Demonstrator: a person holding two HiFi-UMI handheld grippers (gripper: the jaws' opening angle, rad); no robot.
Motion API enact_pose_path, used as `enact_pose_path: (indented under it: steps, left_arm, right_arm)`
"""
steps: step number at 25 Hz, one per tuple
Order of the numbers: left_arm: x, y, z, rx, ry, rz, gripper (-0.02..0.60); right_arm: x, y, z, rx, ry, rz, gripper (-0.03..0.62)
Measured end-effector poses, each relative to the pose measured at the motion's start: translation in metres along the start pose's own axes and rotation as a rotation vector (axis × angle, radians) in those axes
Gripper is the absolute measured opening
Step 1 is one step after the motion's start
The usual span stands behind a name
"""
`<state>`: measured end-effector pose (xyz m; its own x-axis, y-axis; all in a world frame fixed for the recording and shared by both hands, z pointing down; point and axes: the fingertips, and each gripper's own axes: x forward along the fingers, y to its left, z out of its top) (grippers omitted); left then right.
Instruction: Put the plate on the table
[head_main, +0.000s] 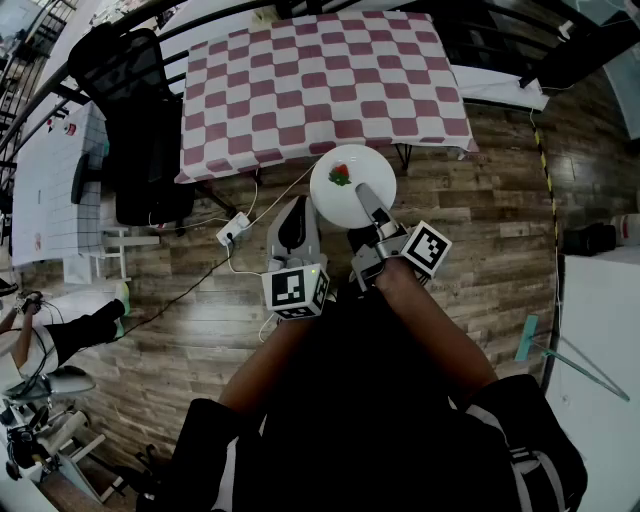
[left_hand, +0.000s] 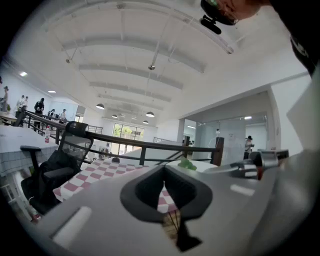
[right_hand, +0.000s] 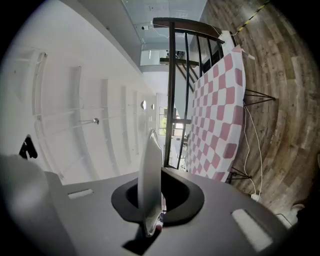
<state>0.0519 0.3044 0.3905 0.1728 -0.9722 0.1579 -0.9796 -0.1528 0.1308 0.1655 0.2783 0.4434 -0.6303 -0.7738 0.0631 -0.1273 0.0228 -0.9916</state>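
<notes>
From above, the right gripper (head_main: 364, 192) carries the plate (head_main: 332, 203) level, likely to keep its berry (head_main: 340, 175) put, just short of the table (head_main: 320, 80). In the left gripper (left_hand: 165, 175) view the jaws are together and empty, idling alongside. In the right gripper view the jaws pinch the plate's rim.

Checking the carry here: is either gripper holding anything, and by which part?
The right gripper holds the plate by its near rim, jaws closed on the edge. The left gripper is shut and holds nothing.
</notes>
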Motion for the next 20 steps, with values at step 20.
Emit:
enact_pose_path:
  steps: [20]
  left_arm:
    - [-0.026, 0.022, 0.008, 0.030, -0.029, 0.061, 0.008]
  right_arm:
    - [0.004, 0.017, -0.017, 0.006, -0.039, 0.062, 0.006]
